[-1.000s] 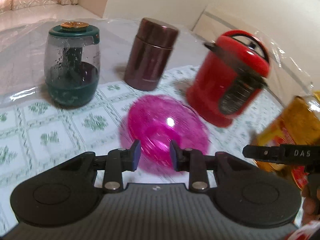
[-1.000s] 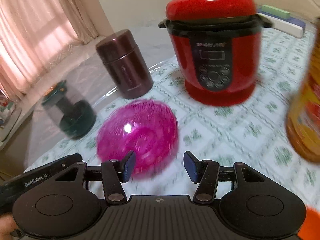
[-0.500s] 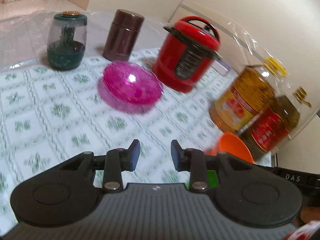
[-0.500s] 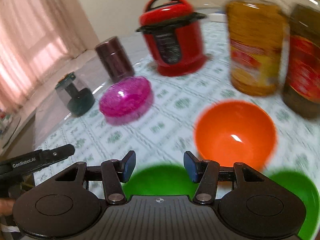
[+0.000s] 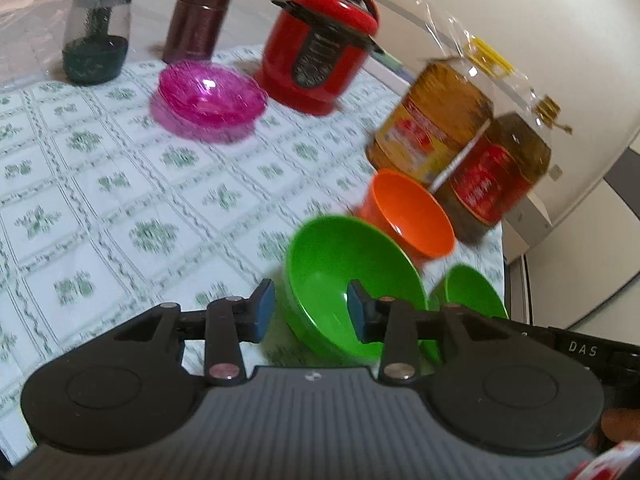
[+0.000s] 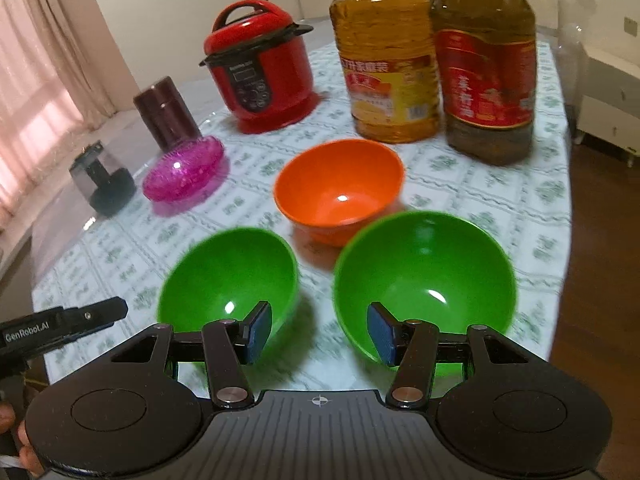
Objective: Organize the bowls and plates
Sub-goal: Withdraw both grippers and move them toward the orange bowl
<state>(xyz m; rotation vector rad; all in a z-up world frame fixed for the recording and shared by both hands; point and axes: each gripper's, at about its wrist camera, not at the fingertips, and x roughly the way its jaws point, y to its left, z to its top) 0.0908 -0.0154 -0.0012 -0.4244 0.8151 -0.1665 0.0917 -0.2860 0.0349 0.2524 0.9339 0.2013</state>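
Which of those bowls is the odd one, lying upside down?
The pink bowl by the brown canister. Its domed bottom faces up, while the orange bowl and both green bowls sit open side up.

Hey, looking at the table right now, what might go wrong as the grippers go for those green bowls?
1. The left gripper, jaws opening and empty, straddles the near rim of the left green bowl; a pinch on that thin rim may tip it.
2. The orange bowl sits close behind both green bowls; lifting the right green bowl might nudge it toward the oil bottles.
3. Both views are blurred, so aim may be off.
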